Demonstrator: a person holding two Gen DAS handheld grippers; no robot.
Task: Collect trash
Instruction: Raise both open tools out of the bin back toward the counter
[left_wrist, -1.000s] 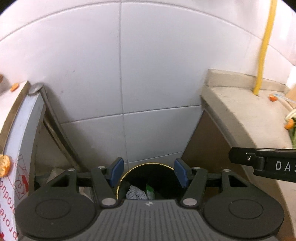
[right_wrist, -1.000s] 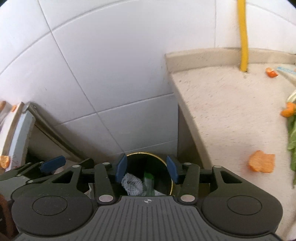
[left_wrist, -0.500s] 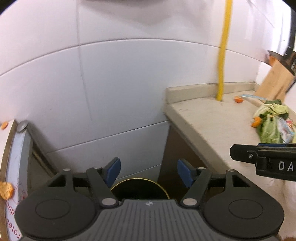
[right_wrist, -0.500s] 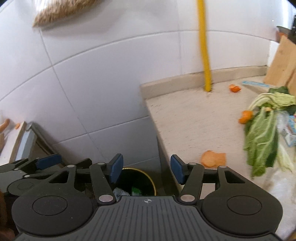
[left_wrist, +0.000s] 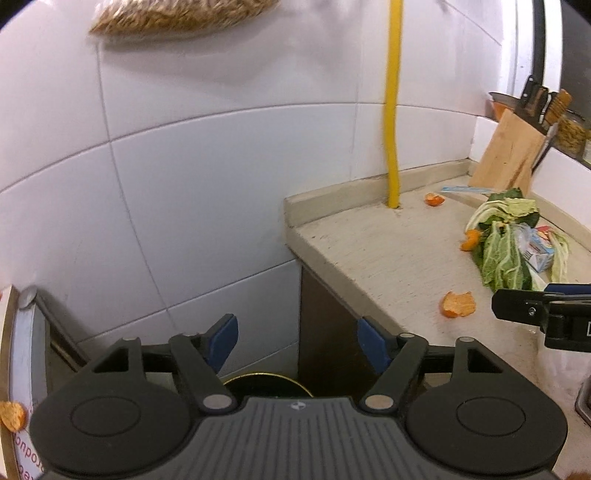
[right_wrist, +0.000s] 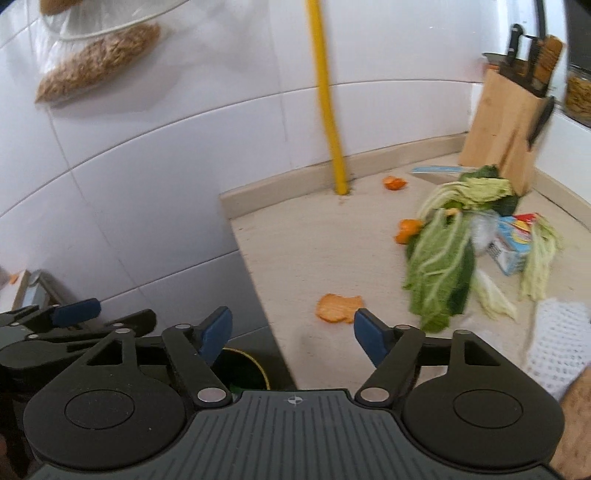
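Both tools had just been opening and stood wide, nothing between their jaws. The right tool (right_wrist: 291, 332) was nearer the flat orange peel (right_wrist: 339, 308) lying on the counter (right_wrist: 295, 251) just ahead; the left tool (left_wrist: 295, 339) hung over the bin (left_wrist: 264, 384), the peel well to its right.

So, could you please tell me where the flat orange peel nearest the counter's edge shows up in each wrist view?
Left wrist: the orange peel lies right of centre, just left of the right gripper's finger.
Right wrist: the peel sits at centre, above the gap between the open right gripper's fingertips.
Shared landmark: the yellow pipe.
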